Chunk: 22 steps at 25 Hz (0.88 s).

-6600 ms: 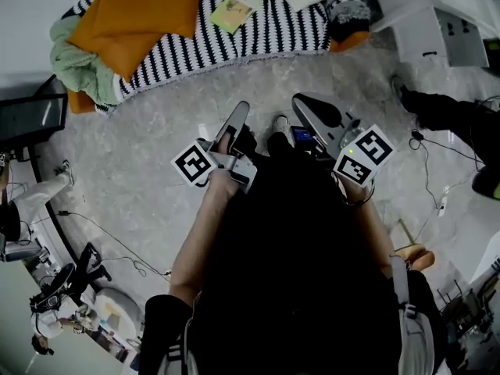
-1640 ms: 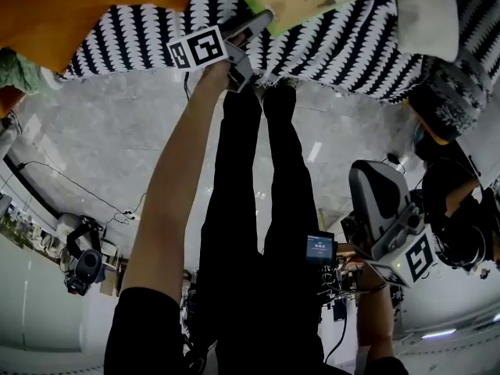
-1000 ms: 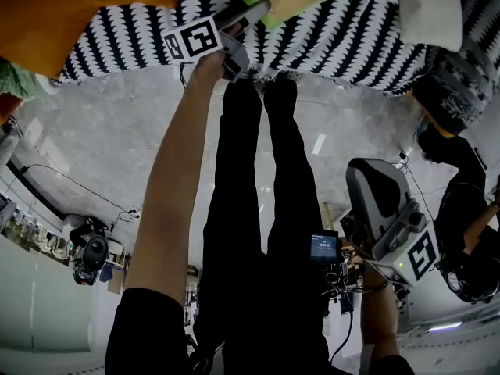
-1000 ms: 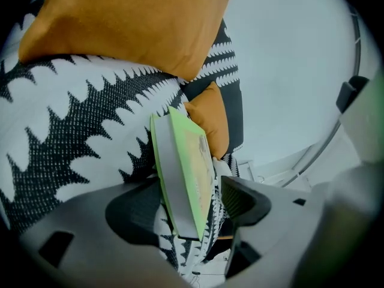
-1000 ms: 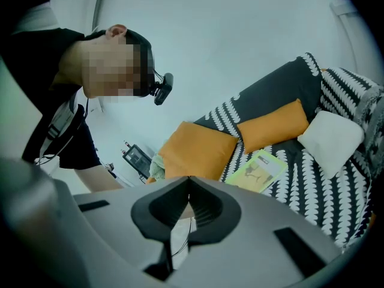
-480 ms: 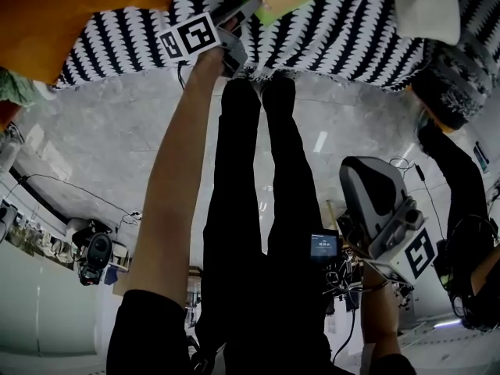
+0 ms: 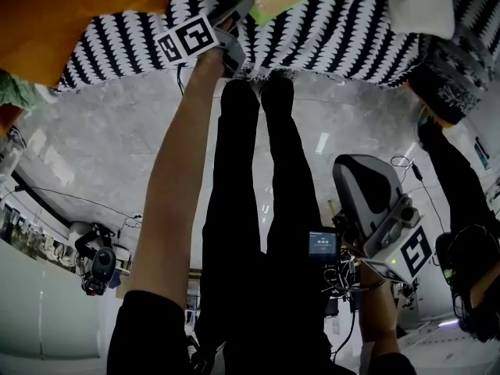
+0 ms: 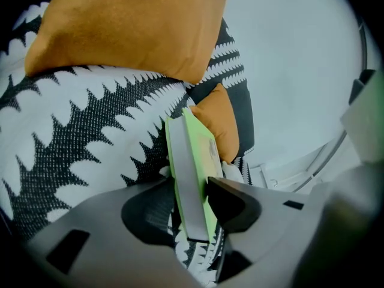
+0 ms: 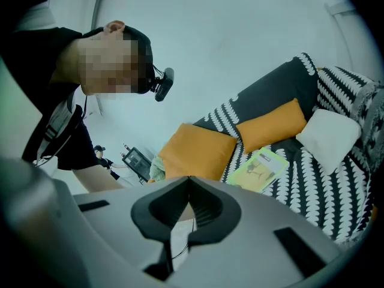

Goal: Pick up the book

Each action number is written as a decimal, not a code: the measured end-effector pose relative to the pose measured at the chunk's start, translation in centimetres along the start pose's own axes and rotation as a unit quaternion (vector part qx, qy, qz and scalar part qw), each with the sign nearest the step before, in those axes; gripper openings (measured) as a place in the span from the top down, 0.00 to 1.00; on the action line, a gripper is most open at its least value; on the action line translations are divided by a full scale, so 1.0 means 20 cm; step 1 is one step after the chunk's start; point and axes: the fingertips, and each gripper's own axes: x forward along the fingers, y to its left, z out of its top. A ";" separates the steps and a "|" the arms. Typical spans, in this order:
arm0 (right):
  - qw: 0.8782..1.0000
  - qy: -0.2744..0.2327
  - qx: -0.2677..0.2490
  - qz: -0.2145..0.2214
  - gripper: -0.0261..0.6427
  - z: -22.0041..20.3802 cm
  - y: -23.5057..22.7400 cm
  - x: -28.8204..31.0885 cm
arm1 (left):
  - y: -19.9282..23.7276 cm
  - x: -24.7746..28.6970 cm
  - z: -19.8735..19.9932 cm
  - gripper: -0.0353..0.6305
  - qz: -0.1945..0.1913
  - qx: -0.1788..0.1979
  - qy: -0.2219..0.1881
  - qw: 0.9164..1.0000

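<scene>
The right claw (image 9: 189,182) hangs low by the person's side, closed on nothing. The left claw (image 8: 193,191) has just been closing and pinches the near edge of the book (image 8: 189,143). The book lies on the zigzag sofa cover (image 8: 72,137) and runs away from that claw toward an orange cushion (image 8: 219,128). It looks thin, light and somewhat floppy, with a smooth cover. A deeper bite near the spine should stop it sagging or slipping.

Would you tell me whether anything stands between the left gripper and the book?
Nothing visible does. The book already sits edge-on between the jaws of the left gripper, which have just been closing onto it.
</scene>
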 end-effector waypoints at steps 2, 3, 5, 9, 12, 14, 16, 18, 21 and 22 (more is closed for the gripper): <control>1.000 -0.001 -0.003 -0.003 0.94 0.01 0.04 -0.02 | -0.04 -0.03 0.00 0.68 -0.002 -0.008 -0.011 1.000; 1.000 -0.002 -0.004 -0.004 0.94 0.01 0.05 -0.03 | -0.05 -0.04 0.00 0.68 -0.003 -0.010 -0.015 1.000; 1.000 -0.005 -0.007 -0.004 0.94 0.00 0.05 -0.04 | -0.07 -0.04 0.01 0.68 -0.006 -0.013 -0.023 1.000; 1.000 -0.013 -0.007 -0.004 0.94 0.01 -0.01 -0.05 | -0.07 -0.01 0.04 0.70 -0.008 -0.028 -0.034 0.999; 1.000 -0.017 -0.004 -0.003 0.94 0.04 -0.01 -0.05 | -0.09 0.00 0.05 0.71 -0.009 -0.038 -0.038 0.999; 1.000 -0.022 -0.007 -0.001 0.94 0.06 0.00 -0.06 | -0.13 0.00 0.07 0.72 -0.010 -0.040 -0.042 0.998; 1.000 -0.026 -0.010 0.001 0.94 0.07 0.01 -0.07 | -0.16 -0.01 0.07 0.72 -0.009 -0.040 -0.046 0.998; 0.999 -0.031 -0.011 0.001 0.94 0.09 0.01 -0.09 | -0.19 -0.02 0.06 0.72 -0.007 -0.040 -0.047 0.998; 0.999 -0.038 -0.011 -0.002 0.94 0.12 0.03 -0.10 | -0.23 -0.04 0.05 0.73 -0.009 -0.044 -0.048 0.998; 0.999 -0.039 -0.012 -0.003 0.94 0.13 0.03 -0.11 | -0.25 -0.04 0.05 0.73 -0.010 -0.047 -0.048 0.998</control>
